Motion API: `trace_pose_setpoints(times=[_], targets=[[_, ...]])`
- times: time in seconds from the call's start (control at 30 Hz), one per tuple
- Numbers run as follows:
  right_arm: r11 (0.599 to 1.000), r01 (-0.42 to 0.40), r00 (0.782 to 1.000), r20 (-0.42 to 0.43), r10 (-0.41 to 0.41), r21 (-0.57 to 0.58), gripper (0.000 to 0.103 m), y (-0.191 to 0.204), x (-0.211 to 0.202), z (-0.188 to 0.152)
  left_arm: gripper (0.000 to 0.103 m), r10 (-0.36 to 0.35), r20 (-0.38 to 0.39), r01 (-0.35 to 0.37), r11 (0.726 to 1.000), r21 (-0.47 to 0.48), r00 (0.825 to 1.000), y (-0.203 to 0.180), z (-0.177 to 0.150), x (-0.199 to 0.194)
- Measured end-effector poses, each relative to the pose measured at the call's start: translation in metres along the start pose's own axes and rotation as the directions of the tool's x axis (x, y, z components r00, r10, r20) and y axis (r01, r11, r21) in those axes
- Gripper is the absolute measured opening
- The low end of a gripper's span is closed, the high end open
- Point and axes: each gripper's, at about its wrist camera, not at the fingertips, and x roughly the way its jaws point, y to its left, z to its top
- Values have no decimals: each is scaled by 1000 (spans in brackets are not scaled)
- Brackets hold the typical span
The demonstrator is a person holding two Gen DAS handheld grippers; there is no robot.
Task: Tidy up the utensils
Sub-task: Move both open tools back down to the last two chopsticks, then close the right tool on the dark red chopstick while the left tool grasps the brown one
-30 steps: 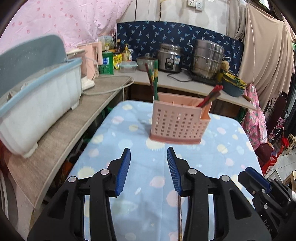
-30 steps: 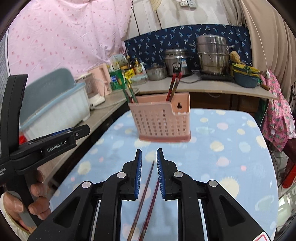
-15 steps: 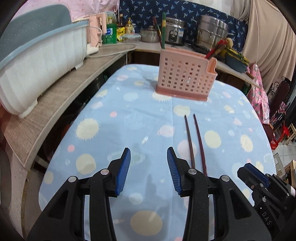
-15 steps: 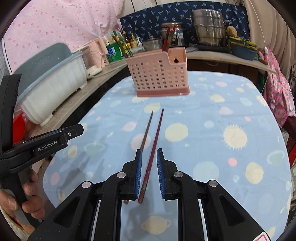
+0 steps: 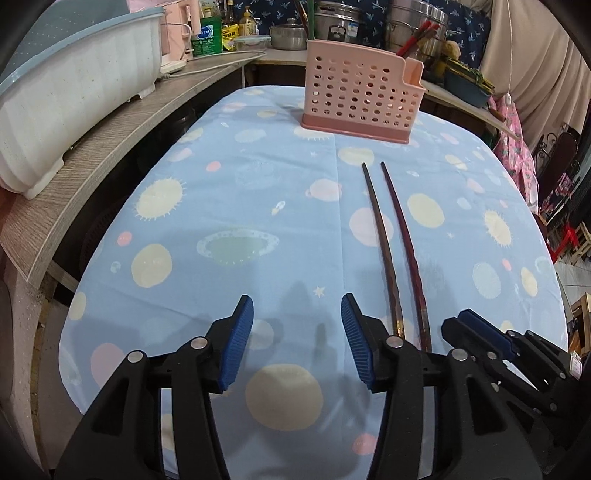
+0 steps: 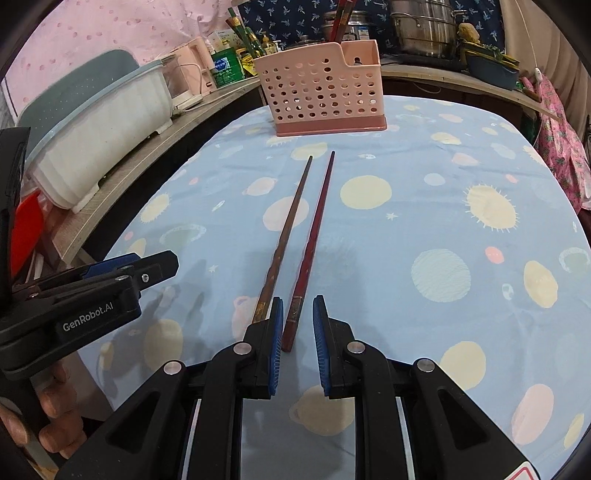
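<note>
Two chopsticks lie side by side on the blue patterned tablecloth (image 6: 424, 192): a brown one (image 6: 286, 232) and a red one (image 6: 314, 229), tips pointing at a pink perforated utensil basket (image 6: 321, 88) at the far end. The basket holds several chopsticks. My right gripper (image 6: 297, 325) is open a little, its jaws either side of the red chopstick's near end, not touching it. My left gripper (image 5: 297, 332) is open and empty, left of the chopsticks (image 5: 388, 240), facing the basket (image 5: 358, 96).
A white and blue dish tub (image 5: 66, 85) sits on a wooden shelf along the left. Pots (image 5: 417, 22), bottles and a blue bowl stand on the counter behind the basket. Pink cloth (image 5: 513, 144) hangs at the right.
Both grippers pulled back and tipped down toward the table. The right gripper let the two chopsticks down on the cloth and opened slightly. The left gripper stayed open.
</note>
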Motion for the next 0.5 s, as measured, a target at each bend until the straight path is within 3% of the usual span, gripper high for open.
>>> trace_pose_setpoints(times=[0.17,0.5], targets=[[1000,3,1000,-22,-3,-6,17,3,10,-2,56,8,-13,-8,1000,6,1000,-1,-5,3],[1000,19,999,-39,-20,-22,14,5,24,-5,59,13,-29,-13,1000,7,1000,0,-8,8]])
